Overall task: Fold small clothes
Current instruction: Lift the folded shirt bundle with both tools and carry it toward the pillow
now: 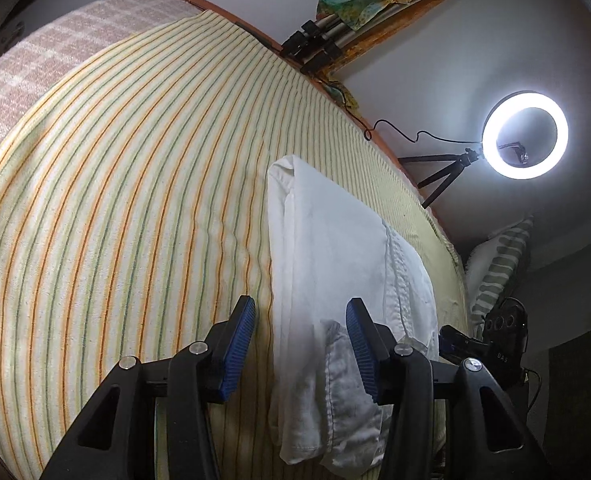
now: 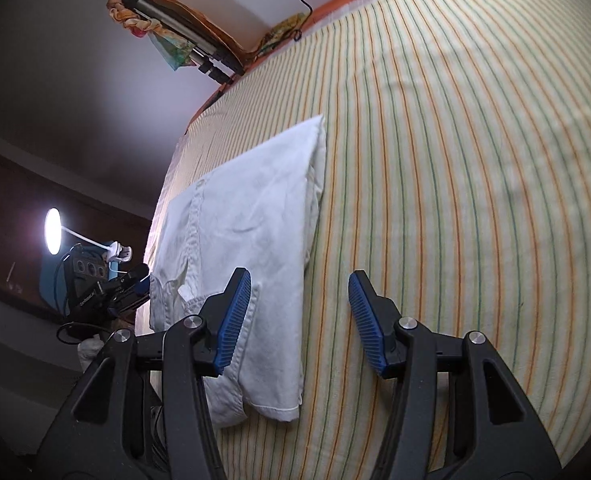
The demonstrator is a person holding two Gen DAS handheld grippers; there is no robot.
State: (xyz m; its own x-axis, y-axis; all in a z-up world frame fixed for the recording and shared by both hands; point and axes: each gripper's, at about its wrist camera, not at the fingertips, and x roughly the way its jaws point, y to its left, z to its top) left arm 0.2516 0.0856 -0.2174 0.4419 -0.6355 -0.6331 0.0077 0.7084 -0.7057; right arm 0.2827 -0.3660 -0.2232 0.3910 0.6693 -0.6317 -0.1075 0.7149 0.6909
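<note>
A white shirt lies folded into a long narrow strip on the striped bed sheet, near the bed's edge. My left gripper is open and hovers over the shirt's near end, holding nothing. In the right wrist view the same shirt lies left of centre on the sheet. My right gripper is open and empty above the shirt's right edge, its left finger over the cloth.
A lit ring light on a small tripod stands past the bed's edge. Folded tripods and colourful cloth lie at the far end. A striped pillow and the other gripper are at the right.
</note>
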